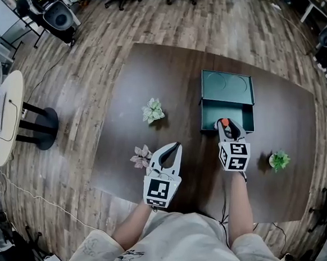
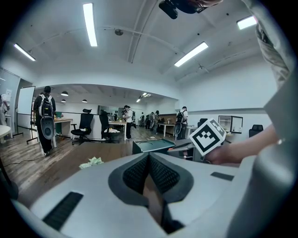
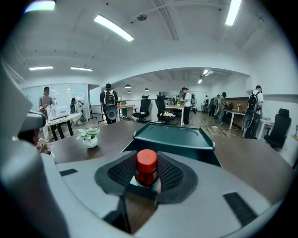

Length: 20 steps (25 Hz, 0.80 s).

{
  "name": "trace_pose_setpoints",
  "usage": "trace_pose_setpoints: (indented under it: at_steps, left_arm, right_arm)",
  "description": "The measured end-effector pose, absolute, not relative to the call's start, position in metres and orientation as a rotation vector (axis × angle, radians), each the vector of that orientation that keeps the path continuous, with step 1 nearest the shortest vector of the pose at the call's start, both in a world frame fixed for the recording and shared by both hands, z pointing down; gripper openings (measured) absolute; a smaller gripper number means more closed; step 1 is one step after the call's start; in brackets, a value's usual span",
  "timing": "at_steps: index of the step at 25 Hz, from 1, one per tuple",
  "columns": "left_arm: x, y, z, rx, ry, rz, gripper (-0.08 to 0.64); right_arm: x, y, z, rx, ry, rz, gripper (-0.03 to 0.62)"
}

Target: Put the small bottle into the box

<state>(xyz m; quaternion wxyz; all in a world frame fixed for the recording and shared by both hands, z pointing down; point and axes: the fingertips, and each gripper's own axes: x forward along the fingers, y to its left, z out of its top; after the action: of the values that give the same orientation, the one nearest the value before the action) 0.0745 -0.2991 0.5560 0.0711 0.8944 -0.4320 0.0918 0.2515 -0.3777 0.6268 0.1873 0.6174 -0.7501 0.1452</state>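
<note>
A small bottle [image 1: 224, 122] with a red cap [image 3: 146, 160] stands upright between the pads of my right gripper [image 1: 229, 128], which is shut on it. That gripper hovers at the front edge of the open teal box [image 1: 205, 117], whose lid [image 1: 226, 86] lies folded back behind it. In the right gripper view the box [image 3: 174, 139] lies just beyond the bottle. My left gripper [image 1: 178, 147] is over the dark table's near middle, left of the box, shut with nothing in it. Its pads [image 2: 135, 174] meet at the tip in the left gripper view.
Three small potted plants stand on the dark table [image 1: 124, 130]: a pale green one [image 1: 153, 110] at the middle, a pinkish one [image 1: 142, 155] beside my left gripper, a bright green one [image 1: 278, 160] at the right. A round white table [image 1: 4, 117] stands at far left.
</note>
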Motion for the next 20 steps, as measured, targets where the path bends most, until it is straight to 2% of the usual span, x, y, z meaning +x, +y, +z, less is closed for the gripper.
trace_pose_setpoints:
  at_steps: [8, 12, 20]
  left_arm:
    - [0.076, -0.298, 0.555, 2.695, -1.298, 0.276, 0.002]
    - [0.075, -0.298, 0.555, 2.7, -1.295, 0.277, 0.002]
    - [0.079, -0.295, 0.548, 2.726, -1.285, 0.257, 0.002]
  right_arm:
    - [0.252, -0.377, 0.627, 1.754, -2.126, 0.401, 0.137]
    - [0.251, -0.379, 0.625, 1.768, -2.146, 0.409, 0.206]
    - [0.256, -0.366, 0.601, 1.817, -2.167, 0.378, 0.219]
